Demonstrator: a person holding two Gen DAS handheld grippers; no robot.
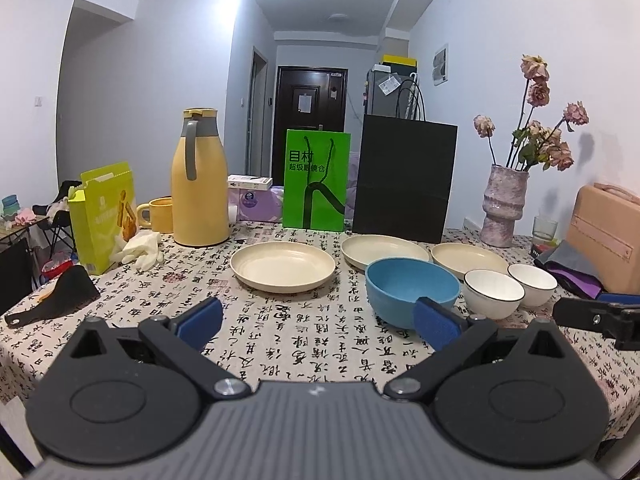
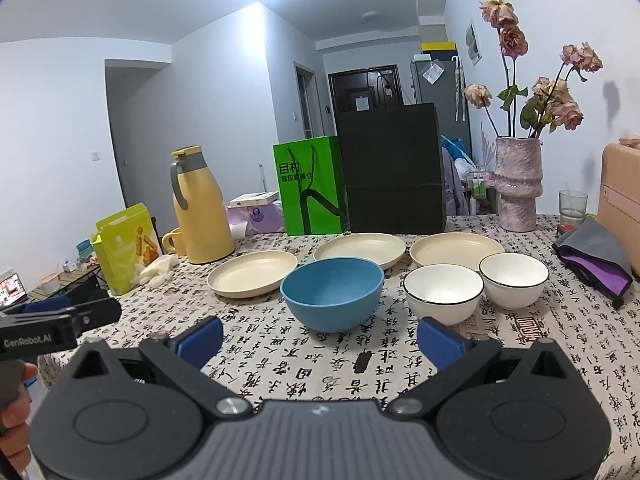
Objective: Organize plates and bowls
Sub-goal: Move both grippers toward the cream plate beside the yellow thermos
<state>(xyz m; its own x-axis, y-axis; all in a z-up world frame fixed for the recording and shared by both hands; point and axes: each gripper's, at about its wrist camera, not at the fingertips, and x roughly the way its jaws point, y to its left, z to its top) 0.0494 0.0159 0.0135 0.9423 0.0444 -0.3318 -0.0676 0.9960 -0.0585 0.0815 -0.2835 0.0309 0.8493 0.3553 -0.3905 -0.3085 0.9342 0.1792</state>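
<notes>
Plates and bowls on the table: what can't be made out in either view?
- Middle plate: near rim hidden by the blue bowl, both views.
- Right plate: near edge behind the white bowls.
- Blue bowl's base, left wrist view: partly covered by a gripper pad.
- Black bag contents: not visible.

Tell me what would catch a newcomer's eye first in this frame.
Probably the blue bowl, front and centre on the calligraphy-print tablecloth, with two white bowls to its right and three cream plates behind. Further back stand a bright green bag and a yellow jug.
</notes>
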